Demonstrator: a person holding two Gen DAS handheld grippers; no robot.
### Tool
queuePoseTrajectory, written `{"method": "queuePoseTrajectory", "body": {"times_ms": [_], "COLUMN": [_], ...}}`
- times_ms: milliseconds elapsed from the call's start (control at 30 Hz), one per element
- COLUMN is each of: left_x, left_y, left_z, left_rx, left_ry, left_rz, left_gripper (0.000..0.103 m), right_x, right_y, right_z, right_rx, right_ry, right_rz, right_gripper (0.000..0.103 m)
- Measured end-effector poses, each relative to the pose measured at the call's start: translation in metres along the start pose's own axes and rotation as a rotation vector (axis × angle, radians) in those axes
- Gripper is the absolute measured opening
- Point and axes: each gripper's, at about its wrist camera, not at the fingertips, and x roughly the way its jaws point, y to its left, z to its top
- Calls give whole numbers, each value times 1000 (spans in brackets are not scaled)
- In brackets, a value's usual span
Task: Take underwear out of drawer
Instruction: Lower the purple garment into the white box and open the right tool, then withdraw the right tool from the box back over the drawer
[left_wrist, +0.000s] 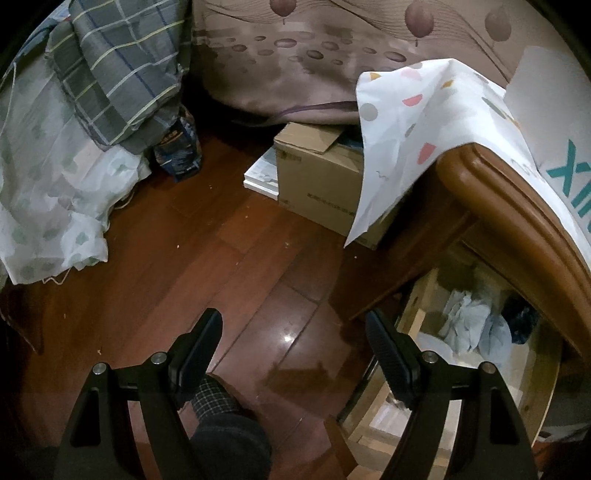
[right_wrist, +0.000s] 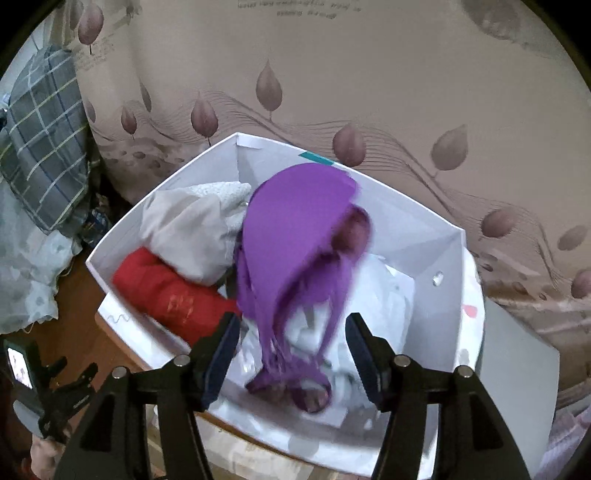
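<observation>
Matte black plastic left gripper (left_wrist: 293, 341) with two ribbed finger pads (left_wrist: 391, 358), triangular cut-outs in the arms and round silver screws at the joints. Same black build and silver screws on the right gripper (right_wrist: 293, 350), its pads (right_wrist: 221, 354) dark blue-grey. Below, a dark checked trouser leg (left_wrist: 214, 400).

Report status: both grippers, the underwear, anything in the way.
Left gripper open, empty, over the floor beside the open drawer. Right gripper open above the white box; purple underwear blurred, dropping in. No obstruction visible.

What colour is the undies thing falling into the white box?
Purple underwear, seen best in the right wrist view.
</observation>
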Motion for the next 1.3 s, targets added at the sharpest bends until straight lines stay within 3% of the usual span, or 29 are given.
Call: {"method": "queuePoseTrajectory", "body": {"times_ms": [267,433,700,867,1100,1200,1300], "left_x": [-2,-4,-6,-5,-3,1,5], "left_y": [-12,-20,-37,-51,-78,-90,-104], "left_z": [-3,-6,-13,-17,-31,-40,-49], "left_rx": [37,80,164,222,362,408,464], "left_ry": [-9,-22,-40,-50,-40,-6,-6], "left_rz": [-11,-3,1,-2,-45,-91,-71], "left_gripper": [78,78,81,83,83,83,84], "right_x": [-44,-50,10,34,59,67,77], "right_y": [-12,-12,-16,-16,-25,-28,-29], "right_z": [-61,-126,-217,-243,-259,-266,-270], "right_rx": [78,109,174,216,314,320,323], "right_ry": [-92,-156,-28,-37,-57,-42,2], "right_rz": [16,-7,-22,-86,-48,-68,-95], "right_gripper": [61,64,64,64,64,64,64]}}
